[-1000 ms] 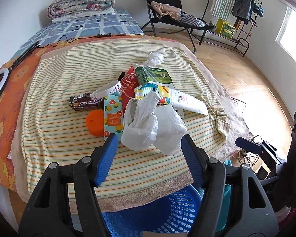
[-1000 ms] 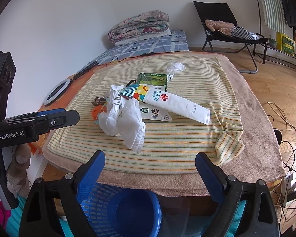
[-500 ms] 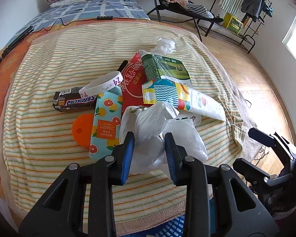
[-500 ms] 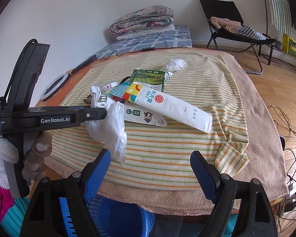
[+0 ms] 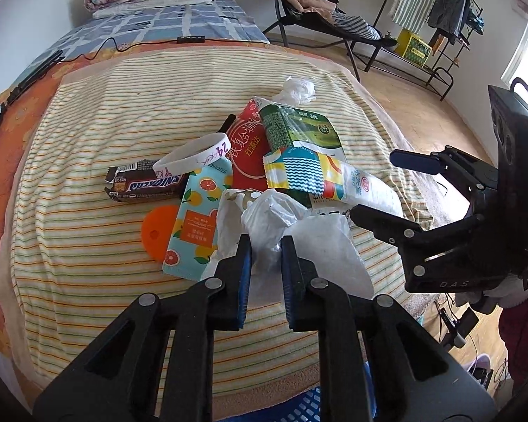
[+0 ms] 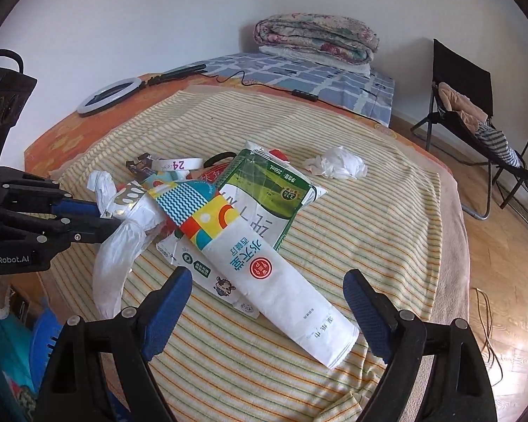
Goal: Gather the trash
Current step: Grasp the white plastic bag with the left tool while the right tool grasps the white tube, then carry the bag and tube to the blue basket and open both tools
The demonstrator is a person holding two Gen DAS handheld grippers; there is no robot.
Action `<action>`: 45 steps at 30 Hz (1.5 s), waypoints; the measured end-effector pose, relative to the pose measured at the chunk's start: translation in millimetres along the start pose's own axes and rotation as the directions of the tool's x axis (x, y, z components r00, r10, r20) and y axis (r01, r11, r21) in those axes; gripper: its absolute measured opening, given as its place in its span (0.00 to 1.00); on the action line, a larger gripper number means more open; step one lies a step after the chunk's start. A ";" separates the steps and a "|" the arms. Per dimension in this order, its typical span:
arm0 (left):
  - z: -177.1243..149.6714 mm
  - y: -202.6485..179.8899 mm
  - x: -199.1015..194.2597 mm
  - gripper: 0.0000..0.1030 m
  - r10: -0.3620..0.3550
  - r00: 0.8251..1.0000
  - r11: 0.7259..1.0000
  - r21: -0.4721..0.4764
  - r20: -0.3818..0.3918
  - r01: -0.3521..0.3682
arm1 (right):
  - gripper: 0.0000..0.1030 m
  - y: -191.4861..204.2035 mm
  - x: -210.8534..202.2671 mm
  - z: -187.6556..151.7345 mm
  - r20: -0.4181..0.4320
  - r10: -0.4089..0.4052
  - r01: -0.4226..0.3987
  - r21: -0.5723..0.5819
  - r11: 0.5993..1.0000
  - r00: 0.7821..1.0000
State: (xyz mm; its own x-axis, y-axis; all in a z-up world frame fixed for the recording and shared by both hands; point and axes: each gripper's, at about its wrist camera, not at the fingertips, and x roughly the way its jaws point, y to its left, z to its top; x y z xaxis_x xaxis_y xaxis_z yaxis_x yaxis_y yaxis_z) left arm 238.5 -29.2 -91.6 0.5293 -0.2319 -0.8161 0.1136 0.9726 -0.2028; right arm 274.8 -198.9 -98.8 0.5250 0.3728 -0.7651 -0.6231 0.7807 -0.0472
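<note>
Since a second ago the left hand-held gripper has pinched the plastic bag, the right hand-held gripper spread wide; thin film may slip free.

A folded quilt lies on the bed; a ring light rests nearby, a black chair beyond.

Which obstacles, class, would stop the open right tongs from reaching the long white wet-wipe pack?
Probably none. The right tongs are open, with the long white wet-wipe pack directly ahead, lying uppermost on the green milk carton and uncovered. The left tongs grip the white plastic bag well aside.
</note>
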 end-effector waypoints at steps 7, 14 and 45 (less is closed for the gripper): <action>-4.8 6.9 -12.3 0.12 -0.012 1.000 1.000 -0.015 0.016 0.012 | 0.82 13.2 24.3 9.8 -0.036 0.022 -0.023 -0.041 0.999 0.999; -8.0 9.5 -27.1 0.12 -0.004 0.999 1.000 -0.019 0.040 0.004 | 0.40 15.6 29.4 12.5 -0.067 0.080 -0.082 -0.022 0.996 0.995; -72.5 7.6 -117.9 0.12 0.023 0.993 1.000 -0.023 0.115 -0.020 | 0.05 45.5 -83.9 -6.8 0.193 0.190 -0.224 0.178 0.958 0.963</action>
State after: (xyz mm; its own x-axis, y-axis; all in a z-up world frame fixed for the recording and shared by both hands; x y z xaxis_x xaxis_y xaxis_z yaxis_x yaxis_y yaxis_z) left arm 116.1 4.5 -36.1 0.6251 -0.2063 -0.7528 0.0836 0.9766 -0.1982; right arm 198.4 -198.1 -41.1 0.4993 0.6038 -0.6214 -0.6115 0.7537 0.2410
